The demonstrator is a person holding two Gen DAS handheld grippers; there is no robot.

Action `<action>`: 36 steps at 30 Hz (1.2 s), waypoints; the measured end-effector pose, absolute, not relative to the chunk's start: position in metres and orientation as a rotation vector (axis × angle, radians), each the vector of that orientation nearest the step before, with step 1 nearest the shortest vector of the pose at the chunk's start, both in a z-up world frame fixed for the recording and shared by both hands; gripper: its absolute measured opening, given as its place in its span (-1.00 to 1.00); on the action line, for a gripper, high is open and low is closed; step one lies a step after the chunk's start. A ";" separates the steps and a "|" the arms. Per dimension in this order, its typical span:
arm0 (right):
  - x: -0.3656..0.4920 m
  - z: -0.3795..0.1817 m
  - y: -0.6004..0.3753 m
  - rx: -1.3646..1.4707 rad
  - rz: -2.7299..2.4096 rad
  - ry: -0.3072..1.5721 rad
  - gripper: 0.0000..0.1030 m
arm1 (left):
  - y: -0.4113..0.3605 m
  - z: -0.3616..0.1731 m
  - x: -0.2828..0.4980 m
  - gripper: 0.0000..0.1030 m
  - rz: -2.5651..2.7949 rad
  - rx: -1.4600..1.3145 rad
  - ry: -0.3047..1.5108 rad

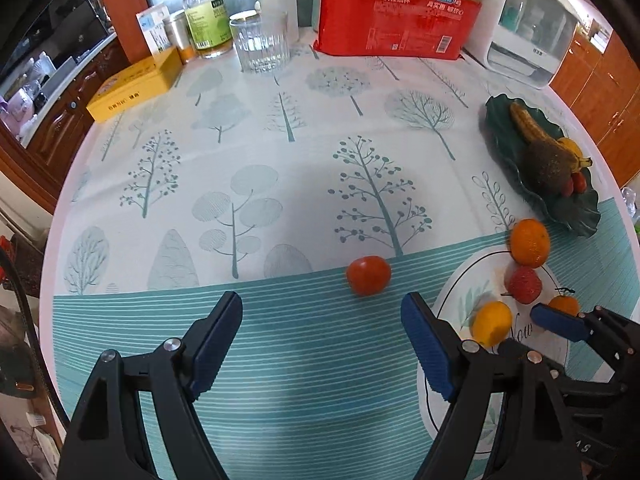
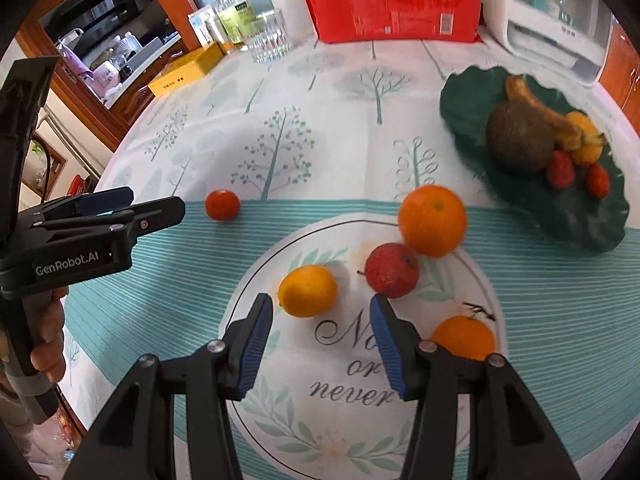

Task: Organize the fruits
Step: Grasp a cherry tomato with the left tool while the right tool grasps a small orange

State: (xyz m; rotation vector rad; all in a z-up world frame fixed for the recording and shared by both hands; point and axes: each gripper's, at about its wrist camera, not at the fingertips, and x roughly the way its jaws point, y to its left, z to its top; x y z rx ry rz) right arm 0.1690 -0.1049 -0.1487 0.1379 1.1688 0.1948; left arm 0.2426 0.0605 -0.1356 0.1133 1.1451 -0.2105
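My left gripper is open and holds nothing; a red tomato lies just beyond its right finger on the tablecloth. My right gripper is open over the printed white circle, nothing between its pads. A yellow lemon sits just ahead of its left finger and a red apple-like fruit ahead of its right finger. A big orange lies behind them and a small tangerine beside the right finger. The dark green leaf plate holds a banana, a brown fruit and small red ones.
Along the table's far edge stand a red pack of paper cups, a glass, a bottle, a yellow box and a white appliance. The left gripper and the hand holding it show at the left of the right wrist view.
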 end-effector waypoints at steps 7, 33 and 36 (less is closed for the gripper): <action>0.176 -0.161 -0.093 0.128 0.202 1.189 -0.01 | 0.061 -0.154 0.254 0.56 -0.221 0.057 1.173; 0.184 -0.169 -0.086 0.010 0.192 1.184 -0.29 | 0.022 -0.181 0.262 -0.46 -0.252 0.083 1.181; 0.181 -0.167 -0.087 0.023 0.197 1.189 -0.29 | 0.020 -0.177 0.259 -0.46 -0.255 0.089 1.201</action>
